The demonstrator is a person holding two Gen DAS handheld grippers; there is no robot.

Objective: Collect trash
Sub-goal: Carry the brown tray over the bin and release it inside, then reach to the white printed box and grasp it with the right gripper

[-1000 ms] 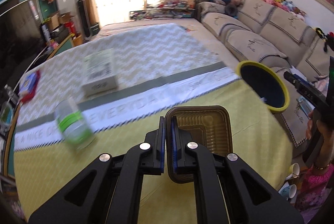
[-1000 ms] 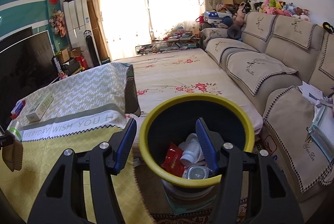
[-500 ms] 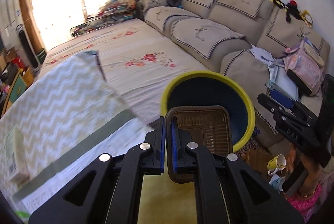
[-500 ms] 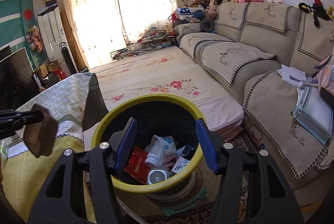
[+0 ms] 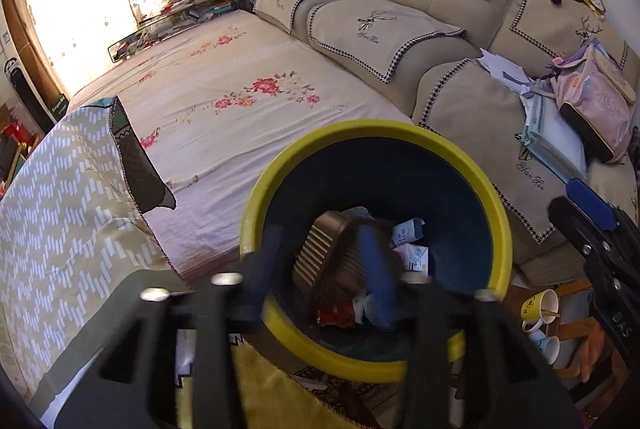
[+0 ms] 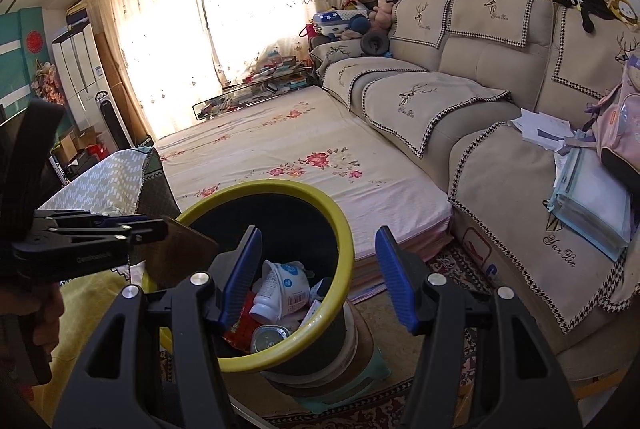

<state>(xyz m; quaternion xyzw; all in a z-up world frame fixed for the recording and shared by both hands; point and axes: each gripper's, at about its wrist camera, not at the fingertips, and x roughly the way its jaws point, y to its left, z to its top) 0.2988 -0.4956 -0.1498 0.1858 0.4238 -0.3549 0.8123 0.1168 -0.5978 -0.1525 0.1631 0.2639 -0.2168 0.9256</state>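
Observation:
The yellow-rimmed dark trash bin (image 5: 496, 229) stands below both grippers. My left gripper (image 5: 322, 269) hangs over its mouth, blurred, and its jaws are opening. The brown ribbed plastic tray (image 5: 332, 261) sits tilted between the spread fingers, free of the pads, inside the bin. In the right wrist view the tray (image 6: 180, 257) shows at the left gripper's tip (image 6: 160, 229), at the bin's rim (image 6: 344, 241). My right gripper (image 6: 318, 277) is open above the bin and holds nothing. A white cup (image 6: 280, 285) and a red wrapper (image 6: 240, 329) lie in the bin.
The bin rests on a small stool (image 6: 360, 377) on a patterned rug. A flowered mattress (image 5: 240, 117) lies behind it and a beige sofa (image 5: 400, 37) with papers and a pink backpack (image 5: 592, 101) to the right. The yellow-clothed table (image 5: 60, 229) is at left. Mugs (image 5: 540, 309) stand low right.
My left gripper swung right from over the table to above the bin, carrying the tray. Its jaws went from shut on the tray to spread, and the tray tips into the bin.

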